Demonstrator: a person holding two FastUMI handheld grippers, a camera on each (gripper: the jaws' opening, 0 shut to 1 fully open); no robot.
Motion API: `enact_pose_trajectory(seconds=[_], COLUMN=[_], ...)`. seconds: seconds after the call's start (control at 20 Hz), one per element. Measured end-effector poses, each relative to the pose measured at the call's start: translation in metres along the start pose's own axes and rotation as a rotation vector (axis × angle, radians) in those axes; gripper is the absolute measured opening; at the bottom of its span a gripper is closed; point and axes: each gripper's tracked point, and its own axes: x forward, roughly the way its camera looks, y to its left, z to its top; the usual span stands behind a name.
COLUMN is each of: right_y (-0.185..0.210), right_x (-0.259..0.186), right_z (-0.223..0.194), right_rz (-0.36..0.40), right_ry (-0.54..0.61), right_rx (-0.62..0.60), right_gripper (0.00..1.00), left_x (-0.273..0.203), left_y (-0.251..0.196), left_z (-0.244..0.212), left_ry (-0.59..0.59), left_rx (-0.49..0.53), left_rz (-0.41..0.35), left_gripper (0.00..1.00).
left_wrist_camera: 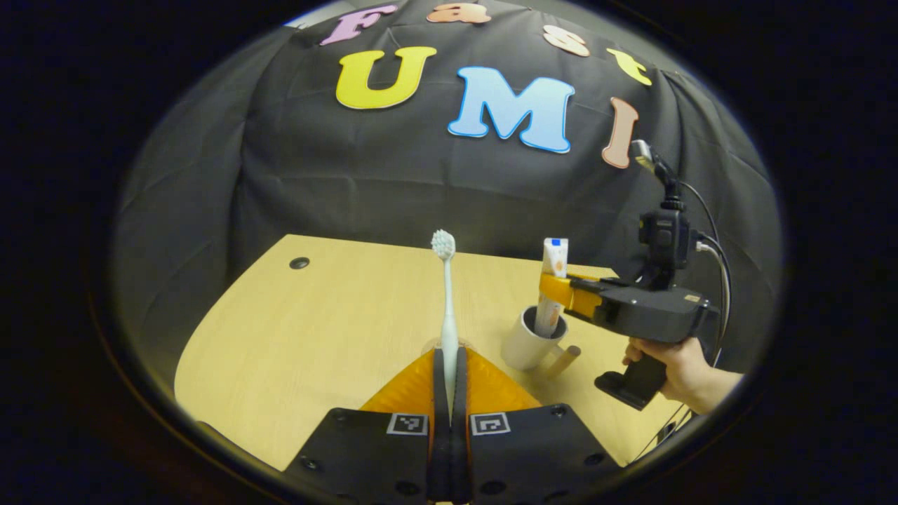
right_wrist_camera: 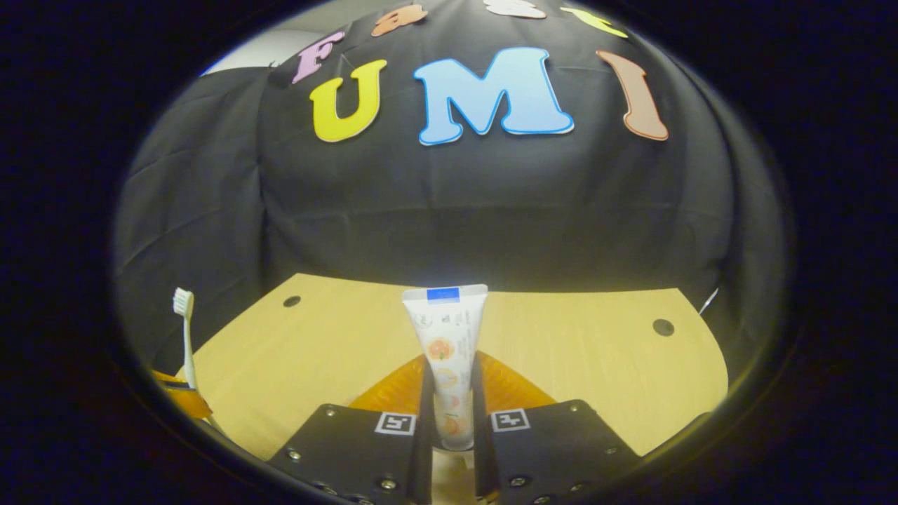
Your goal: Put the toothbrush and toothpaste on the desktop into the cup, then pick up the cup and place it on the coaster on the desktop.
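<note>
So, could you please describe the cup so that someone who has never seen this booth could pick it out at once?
On the light wooden desktop, look toward the right gripper. Just below it stands the white cup, with a pale handle sticking out toward the near edge. It is the only open vessel there, and the upright toothpaste tube dips into its mouth.

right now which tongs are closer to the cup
Right. The right tongs hold the toothpaste directly over the cup, its lower end already inside. The left tongs hold the toothbrush upright off to the cup's side.
</note>
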Motion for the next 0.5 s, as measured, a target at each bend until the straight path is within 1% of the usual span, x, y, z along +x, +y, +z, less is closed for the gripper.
enact_pose_trajectory(seconds=[0.15, 0.3, 0.4, 0.45, 0.5], right_y=[-0.001, 0.000, 0.001, 0.002, 0.002], right_x=[0.003, 0.000, -0.002, -0.006, -0.008], right_z=[-0.023, -0.028, -0.025, -0.021, -0.019], right_rz=[-0.012, -0.013, -0.017, -0.018, -0.017], right_ry=[0.087, 0.101, 0.088, 0.079, 0.073], right_rx=[-0.047, -0.091, -0.106, -0.112, -0.116], right_gripper=[0.27, 0.28, 0.35, 0.41, 0.46], left_x=[0.002, 0.006, 0.008, 0.009, 0.010], left_y=[-0.001, -0.002, -0.002, -0.001, 0.000], left_z=[-0.002, -0.004, -0.005, -0.006, -0.006], left_ry=[0.006, 0.010, 0.009, 0.009, 0.009], left_rx=[-0.010, -0.018, -0.028, -0.032, -0.036], left_rz=[-0.014, -0.030, -0.038, -0.041, -0.046], left_gripper=[0.08, 0.08, 0.08, 0.08, 0.08])
